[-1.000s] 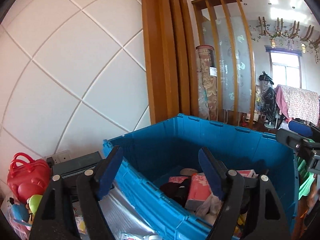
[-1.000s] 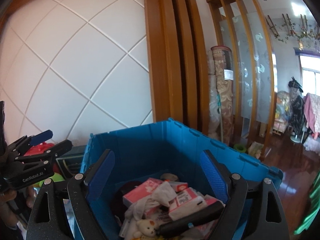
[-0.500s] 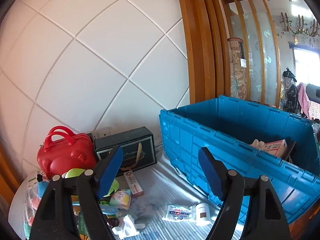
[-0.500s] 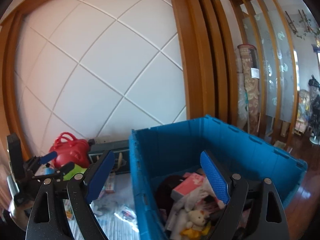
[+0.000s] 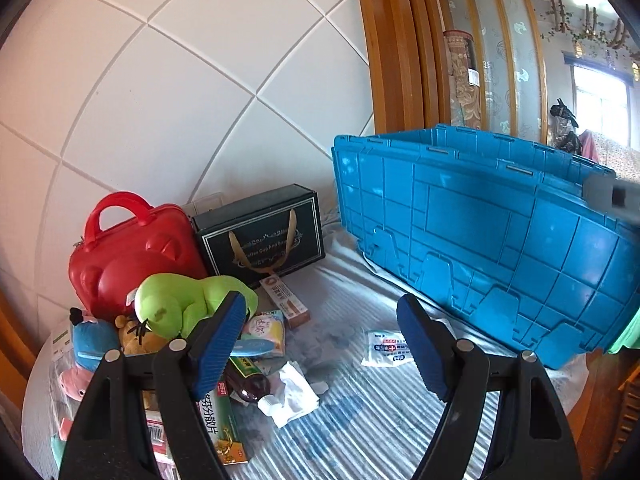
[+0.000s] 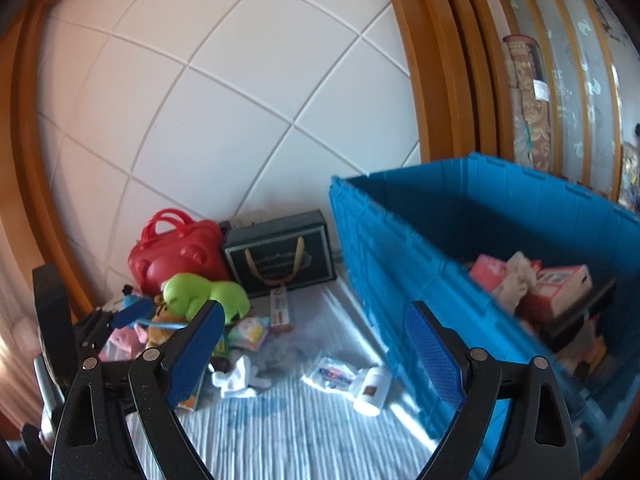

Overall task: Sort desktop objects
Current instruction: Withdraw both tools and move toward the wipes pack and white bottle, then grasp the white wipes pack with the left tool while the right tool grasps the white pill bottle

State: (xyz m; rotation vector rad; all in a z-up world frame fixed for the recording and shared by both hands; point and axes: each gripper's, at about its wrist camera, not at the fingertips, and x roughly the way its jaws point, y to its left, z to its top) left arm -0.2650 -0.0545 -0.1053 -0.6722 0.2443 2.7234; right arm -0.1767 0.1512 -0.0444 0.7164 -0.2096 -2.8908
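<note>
A blue crate (image 5: 500,232) stands on the right of the striped cloth; in the right wrist view (image 6: 400,248) it holds pink boxes and soft items. A heap at the left includes a green plush (image 5: 180,304), a red case (image 5: 124,256), a black gift box (image 5: 264,236), a flat packet (image 5: 386,348) and a small white bottle (image 6: 370,390). My left gripper (image 5: 322,346) is open and empty above the cloth, between heap and crate. My right gripper (image 6: 316,352) is open and empty above the cloth by the crate's near wall. The left gripper also shows at the right wrist view's left edge (image 6: 116,320).
A white panelled wall (image 5: 180,100) with a wooden frame (image 5: 384,48) backs the table. A crumpled tissue (image 5: 294,394), a long carton (image 5: 286,300) and a green box (image 5: 224,424) lie near the heap. The table edge drops off at the right.
Both grippers swung left and tilted down, from over the crate to over the cloth. The heap of objects came into view. Both stayed open and empty.
</note>
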